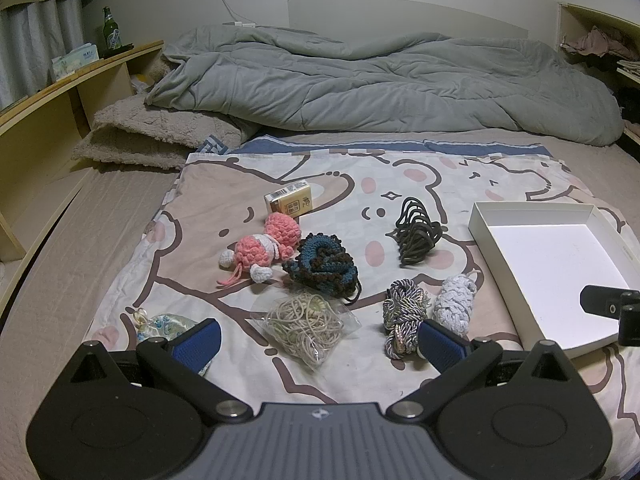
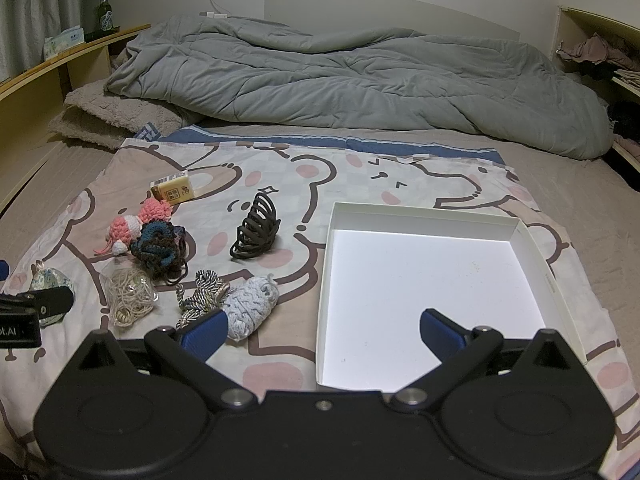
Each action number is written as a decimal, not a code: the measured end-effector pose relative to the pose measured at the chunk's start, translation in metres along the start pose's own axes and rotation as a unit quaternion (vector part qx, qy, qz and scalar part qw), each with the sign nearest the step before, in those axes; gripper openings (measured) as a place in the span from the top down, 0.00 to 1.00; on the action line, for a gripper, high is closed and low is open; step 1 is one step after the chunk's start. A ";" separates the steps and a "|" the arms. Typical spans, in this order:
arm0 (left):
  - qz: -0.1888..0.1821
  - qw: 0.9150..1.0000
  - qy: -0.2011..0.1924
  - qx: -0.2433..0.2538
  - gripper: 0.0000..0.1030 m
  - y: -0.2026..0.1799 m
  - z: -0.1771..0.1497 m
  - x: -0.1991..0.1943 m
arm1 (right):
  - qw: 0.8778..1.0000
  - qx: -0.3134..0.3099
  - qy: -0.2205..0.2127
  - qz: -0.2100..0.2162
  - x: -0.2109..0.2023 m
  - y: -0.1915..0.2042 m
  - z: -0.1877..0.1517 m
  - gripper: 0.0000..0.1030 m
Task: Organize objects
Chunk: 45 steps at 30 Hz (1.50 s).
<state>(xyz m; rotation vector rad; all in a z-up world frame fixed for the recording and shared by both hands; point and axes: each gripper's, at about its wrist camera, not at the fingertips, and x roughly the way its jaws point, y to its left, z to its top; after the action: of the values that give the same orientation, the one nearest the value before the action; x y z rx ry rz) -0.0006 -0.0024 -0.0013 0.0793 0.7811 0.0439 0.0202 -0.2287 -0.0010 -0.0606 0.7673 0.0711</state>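
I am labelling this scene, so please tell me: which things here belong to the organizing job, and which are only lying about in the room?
Belongs to the job:
white box, empty
black hair claw clip
pale braided cord
striped twisted cord
bag of rubber bands
dark crochet piece
pink crochet toy
small yellow carton
patterned pouch

Only lying about:
grey duvet
green bottle
tissue pack

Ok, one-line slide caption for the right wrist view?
Open right gripper hovers over the empty white box, with yarn bundles, black hair claw and crochet toy lying left.
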 end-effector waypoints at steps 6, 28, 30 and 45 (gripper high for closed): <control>0.000 1.000 0.000 0.000 0.00 0.000 0.000 0.000 | 1.000 0.000 0.000 0.000 -0.001 0.000 0.001 0.00; 0.065 0.996 -0.055 0.014 0.00 0.020 0.015 -0.008 | 1.000 0.004 -0.015 0.004 0.004 0.010 0.023 0.00; 0.070 0.995 -0.064 0.015 0.00 0.028 0.020 -0.009 | 1.000 -0.003 -0.020 0.005 0.005 0.013 0.029 0.00; 0.099 0.990 -0.079 -0.058 0.00 0.099 0.056 0.015 | 0.998 -0.027 -0.049 0.043 0.032 0.056 0.076 0.00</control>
<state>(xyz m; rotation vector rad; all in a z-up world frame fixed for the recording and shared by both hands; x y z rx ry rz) 0.0482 0.0945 0.0362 0.0497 0.6080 0.2684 0.0909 -0.1658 0.0295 -0.0746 0.6700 0.1748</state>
